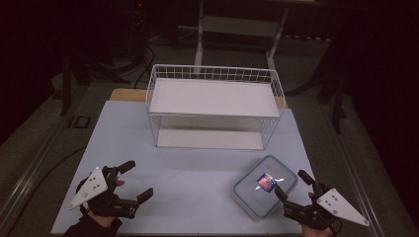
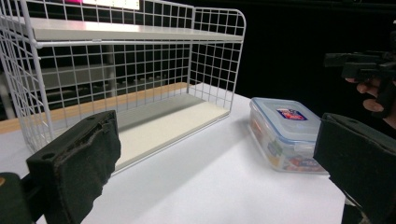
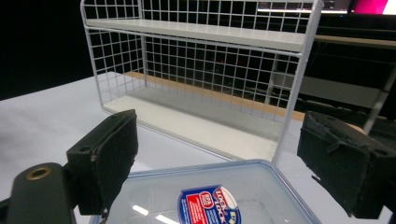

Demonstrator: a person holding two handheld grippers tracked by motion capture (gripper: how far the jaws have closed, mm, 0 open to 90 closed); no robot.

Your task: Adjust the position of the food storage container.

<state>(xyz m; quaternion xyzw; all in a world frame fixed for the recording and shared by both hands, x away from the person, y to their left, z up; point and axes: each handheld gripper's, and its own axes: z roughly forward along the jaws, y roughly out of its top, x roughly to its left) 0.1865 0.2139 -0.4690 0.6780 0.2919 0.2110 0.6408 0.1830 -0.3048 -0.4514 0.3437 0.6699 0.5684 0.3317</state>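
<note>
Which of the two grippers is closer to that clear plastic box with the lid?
The right gripper. Its open fingers sit right at the plastic box's near right edge, just above the lid. The left gripper, also open, hovers far off over the table's left side.

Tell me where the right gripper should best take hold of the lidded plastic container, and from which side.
Probably across its near corner or short end, coming from the person's side. The container lies flat and turned at an angle on the table, lid on, and looks too wide to span whole. The right gripper is open, jaws just short of its near edge.
</note>
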